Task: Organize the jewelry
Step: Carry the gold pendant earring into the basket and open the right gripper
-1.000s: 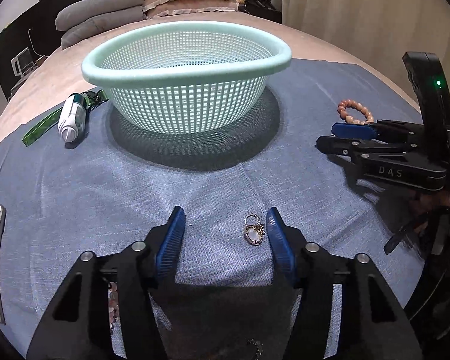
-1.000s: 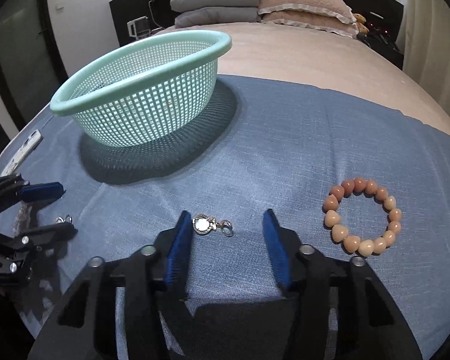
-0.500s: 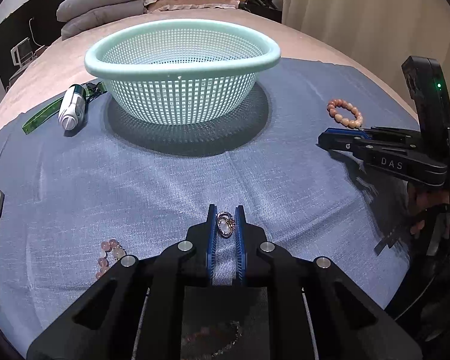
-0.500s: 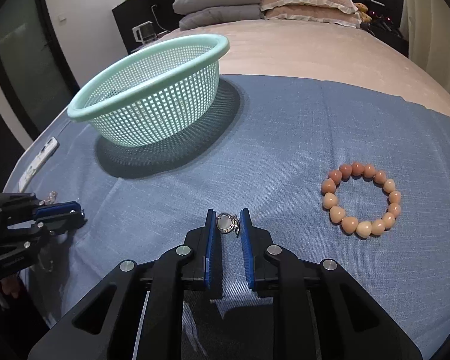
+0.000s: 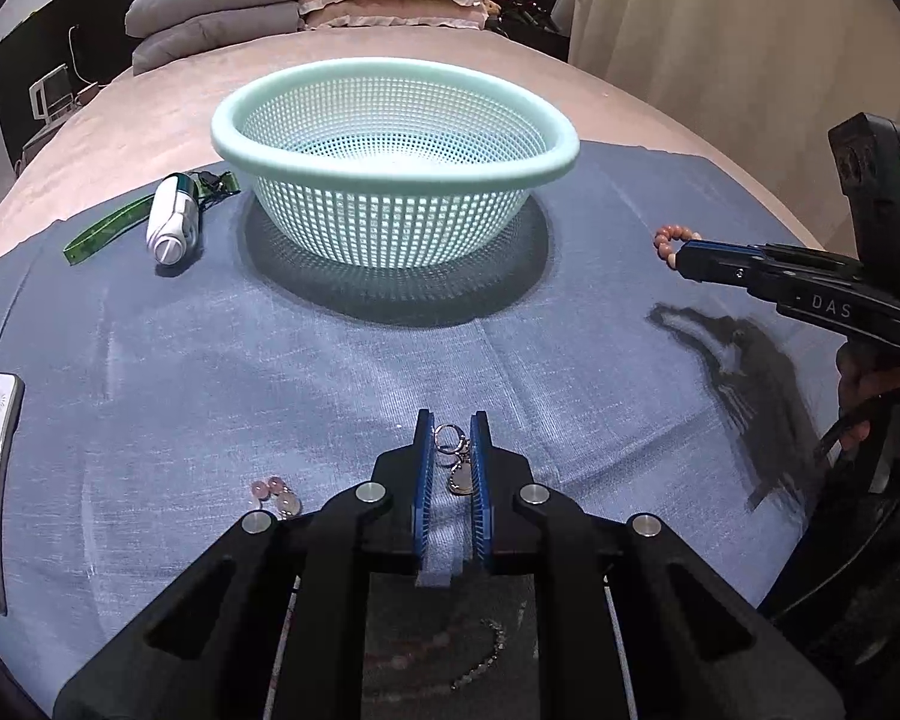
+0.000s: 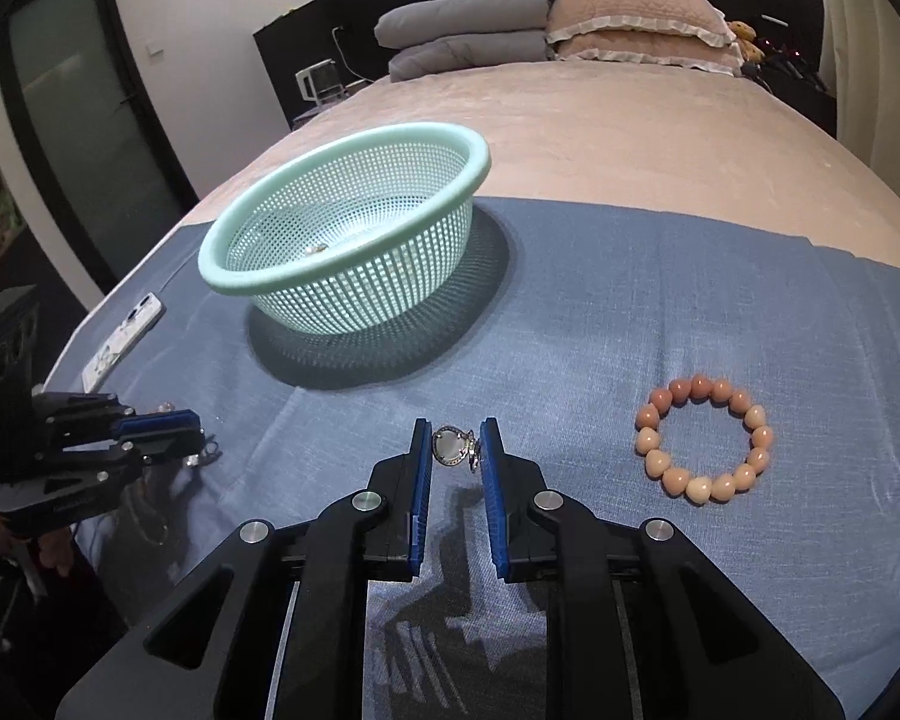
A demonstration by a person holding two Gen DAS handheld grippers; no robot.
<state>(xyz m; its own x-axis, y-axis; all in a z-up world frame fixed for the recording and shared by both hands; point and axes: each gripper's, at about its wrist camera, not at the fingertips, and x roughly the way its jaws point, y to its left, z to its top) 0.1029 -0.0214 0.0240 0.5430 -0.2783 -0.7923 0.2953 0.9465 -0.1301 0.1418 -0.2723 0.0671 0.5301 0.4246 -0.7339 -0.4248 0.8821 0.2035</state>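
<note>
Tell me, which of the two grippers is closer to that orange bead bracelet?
Right. The right gripper sits just left of the bead bracelet, holding a small charm. The left gripper is farther off, across the blue cloth.

Pretty clearly somebody's bedroom at home: everything is laid out on a big bed with a tan cover, and a blue cloth is spread over the near end. At the head there's a frilly pink pillow next to a stack of folded grey pillows against a dark headboard. Curtains hang along one side, and a dark glass door is on the other.
</note>
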